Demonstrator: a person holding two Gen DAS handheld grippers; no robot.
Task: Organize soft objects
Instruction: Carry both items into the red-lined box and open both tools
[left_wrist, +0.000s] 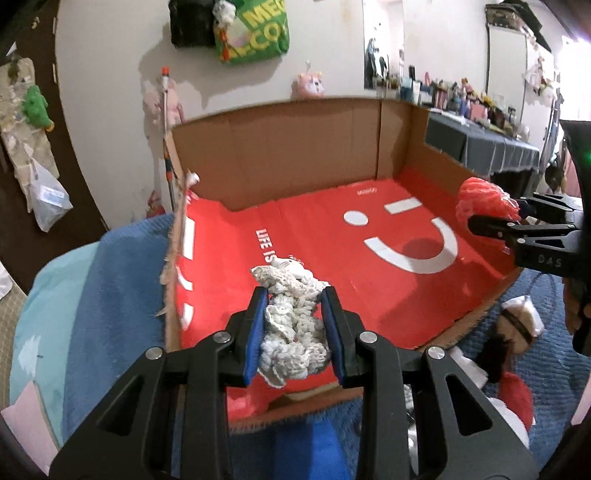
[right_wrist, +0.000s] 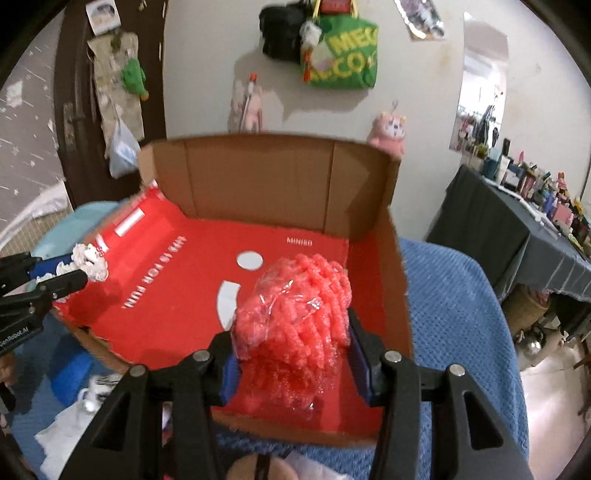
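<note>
two handheld grippers are hovering over an open cardboard box (left_wrist: 280, 147) whose red floor is showing a white smiley face. the box is sitting on a blue blanket (left_wrist: 110, 295), which looks like it is covering a bed.

the left gripper (left_wrist: 295, 332) is holding a white knitted soft toy (left_wrist: 291, 317) above the near left part of the box floor. its jaws are nearly closed, the blue pads pressing into the yarn from both sides, and the toy is bulging out in front of them.

the right gripper (right_wrist: 293, 354) is holding a red knitted soft item wrapped in clear plastic (right_wrist: 295, 317) above the near right part of the box. its jaws are partly open around the wider bundle, and the pads are appearing to touch its sides; the crinkly plastic may make that hold slippery.

the step in hand seems to be placing both soft things into the box. to do it well, each gripper should be lowering until its item is resting on the red floor before the jaws are opening, so nothing bounces or rolls out over the low front edge. setting the white toy on the left and the red bundle on the right, well apart, would be keeping the box tidy and the grippers from bumping. more soft things (left_wrist: 513, 332) are lying on the blanket just outside the box, waiting.
</note>
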